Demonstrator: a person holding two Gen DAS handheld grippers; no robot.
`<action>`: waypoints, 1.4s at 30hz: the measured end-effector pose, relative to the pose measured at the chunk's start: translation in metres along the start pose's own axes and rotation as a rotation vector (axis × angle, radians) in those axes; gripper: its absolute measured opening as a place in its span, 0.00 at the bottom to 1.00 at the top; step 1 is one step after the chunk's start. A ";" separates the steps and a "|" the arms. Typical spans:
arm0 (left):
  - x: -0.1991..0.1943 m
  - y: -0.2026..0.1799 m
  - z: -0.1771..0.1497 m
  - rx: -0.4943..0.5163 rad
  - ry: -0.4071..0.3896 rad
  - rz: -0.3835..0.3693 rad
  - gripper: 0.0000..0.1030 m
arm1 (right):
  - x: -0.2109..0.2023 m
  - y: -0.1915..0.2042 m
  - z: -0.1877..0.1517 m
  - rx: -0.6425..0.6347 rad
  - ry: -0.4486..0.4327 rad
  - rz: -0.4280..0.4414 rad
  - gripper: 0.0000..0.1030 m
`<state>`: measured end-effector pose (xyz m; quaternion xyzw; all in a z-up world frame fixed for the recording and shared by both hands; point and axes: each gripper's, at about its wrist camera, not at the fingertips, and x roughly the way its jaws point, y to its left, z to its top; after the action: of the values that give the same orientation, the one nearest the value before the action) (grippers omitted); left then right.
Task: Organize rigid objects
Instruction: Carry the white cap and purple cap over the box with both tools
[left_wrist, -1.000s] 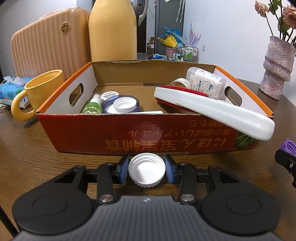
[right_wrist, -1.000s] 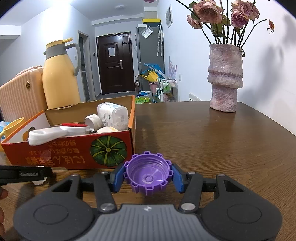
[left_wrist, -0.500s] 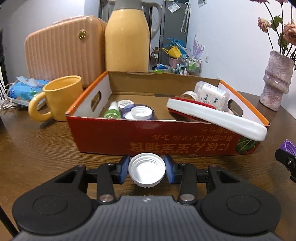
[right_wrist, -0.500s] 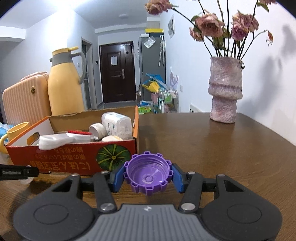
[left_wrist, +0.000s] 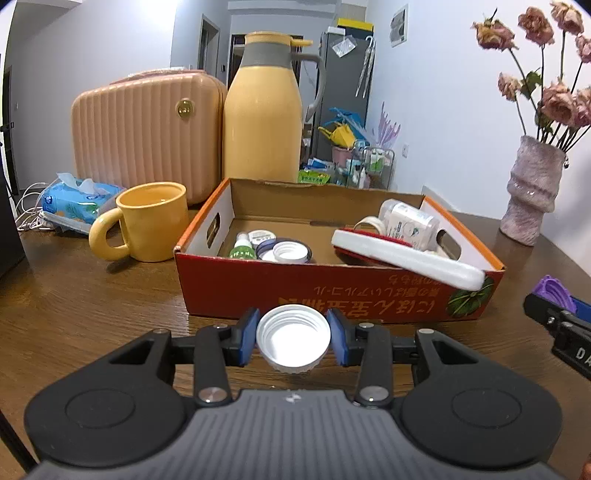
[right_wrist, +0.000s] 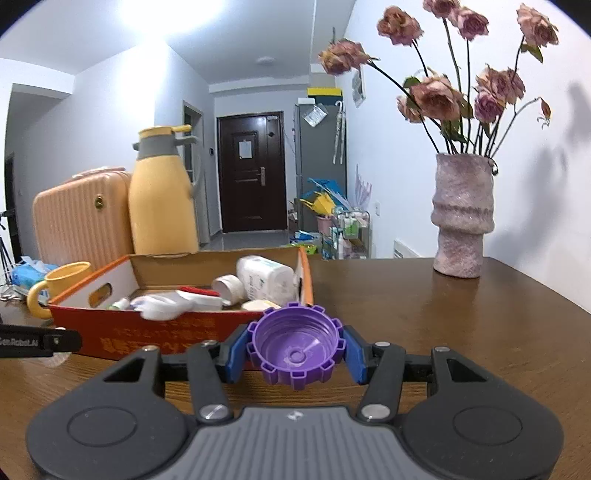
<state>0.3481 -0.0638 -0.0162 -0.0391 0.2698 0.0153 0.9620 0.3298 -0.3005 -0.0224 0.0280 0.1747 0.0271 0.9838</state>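
Both grippers are higher than a second ago, so the cardboard box (left_wrist: 332, 295) now sits lower in each view and you can see down into it. The left gripper (left_wrist: 292, 341) has its jaws clamped on the white cap (left_wrist: 292, 341), while the right gripper (right_wrist: 295, 352) jaws pinch the purple cap (right_wrist: 295, 349). Both caps hang over the surface (right_wrist: 461, 332) just short of the box's front wall, so I'd guess dropping them in comes next.

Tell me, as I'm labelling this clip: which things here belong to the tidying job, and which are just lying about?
Job:
white cap in left tongs
purple cap in right tongs
cardboard box

Lying about:
yellow mug
thermos jug
vase
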 end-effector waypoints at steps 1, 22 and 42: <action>-0.003 0.000 0.000 -0.001 -0.006 -0.003 0.40 | -0.001 0.003 0.000 -0.002 -0.004 0.004 0.51; -0.025 0.011 0.022 -0.028 -0.092 -0.058 0.40 | -0.007 0.025 0.025 0.017 -0.062 0.048 0.51; 0.018 0.008 0.058 -0.057 -0.118 -0.032 0.40 | 0.046 0.045 0.054 0.011 -0.071 0.078 0.51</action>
<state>0.3928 -0.0506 0.0229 -0.0696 0.2114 0.0097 0.9749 0.3896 -0.2556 0.0149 0.0410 0.1387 0.0634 0.9875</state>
